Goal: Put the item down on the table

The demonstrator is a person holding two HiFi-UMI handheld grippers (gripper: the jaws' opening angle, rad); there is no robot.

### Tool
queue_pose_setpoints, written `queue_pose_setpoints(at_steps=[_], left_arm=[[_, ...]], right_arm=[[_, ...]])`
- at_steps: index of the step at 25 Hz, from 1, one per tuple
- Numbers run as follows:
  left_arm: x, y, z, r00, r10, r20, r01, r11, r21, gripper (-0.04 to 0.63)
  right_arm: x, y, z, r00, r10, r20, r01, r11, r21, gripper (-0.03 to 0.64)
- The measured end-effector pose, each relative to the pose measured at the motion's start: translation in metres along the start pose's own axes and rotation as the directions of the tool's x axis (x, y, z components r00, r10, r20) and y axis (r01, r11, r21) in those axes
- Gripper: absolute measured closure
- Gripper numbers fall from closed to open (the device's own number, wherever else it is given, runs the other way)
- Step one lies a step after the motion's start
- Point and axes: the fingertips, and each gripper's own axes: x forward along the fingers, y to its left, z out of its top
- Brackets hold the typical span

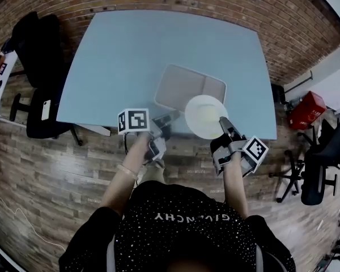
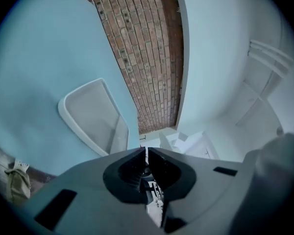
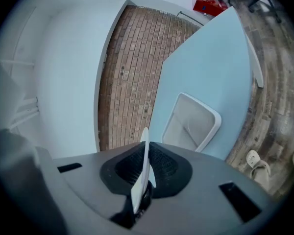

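The plate [image 1: 205, 116], its rim clenched between the fingers of the right gripper [image 1: 223, 122], hangs over the near edge of the tabletop [image 1: 119, 55] by the tray [image 1: 187, 84], while the left gripper [image 1: 163, 122] has its fingers closed on nothing.

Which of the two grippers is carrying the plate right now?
The right gripper: its jaws are clamped on the rim of the white plate. The left gripper has its jaws together with nothing between them.

left gripper [image 2: 146, 151]: jaws together, empty | tray [image 2: 90, 115] on blue table [image 2: 34, 58] | brick surface [image 2: 147, 58] beyond
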Motion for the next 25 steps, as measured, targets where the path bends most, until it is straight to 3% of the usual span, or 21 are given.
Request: queue_pose_setpoints(at_steps=[5,11,15,21,25], left_arm=[[0.036,0.042,0.089,0.998,0.016,0.055,-0.016,1.000,-0.001,0.575],[0.054,0.103,0.158,0.987,0.113,0.116,-0.110,0.994,-0.026,0.575],[0.054,0.125,0.171,0.978,0.166,0.129,-0.163,0.986,-0.033,0.575],[0.056,0.132,0.179,0.971,0.191,0.142,-0.182,0.981,-0.075,0.575],[0.058,0.134,0.183,0.970,0.203,0.135,-0.195,0.978,-0.068,0.575]], right_arm=[[0.092,-0.027,0.008,0.999,-0.046,0.019,0.046,0.999,0.026,0.591],[0.172,-0.068,0.019,0.993,-0.112,0.032,0.113,0.994,-0.015,0.591],[0.199,-0.089,0.013,0.987,-0.158,-0.009,0.157,0.986,-0.052,0.591],[0.237,-0.081,0.003,0.990,-0.119,-0.073,0.111,0.989,-0.101,0.591],[0.255,-0.083,0.001,0.978,-0.180,-0.106,0.155,0.965,-0.213,0.591]])
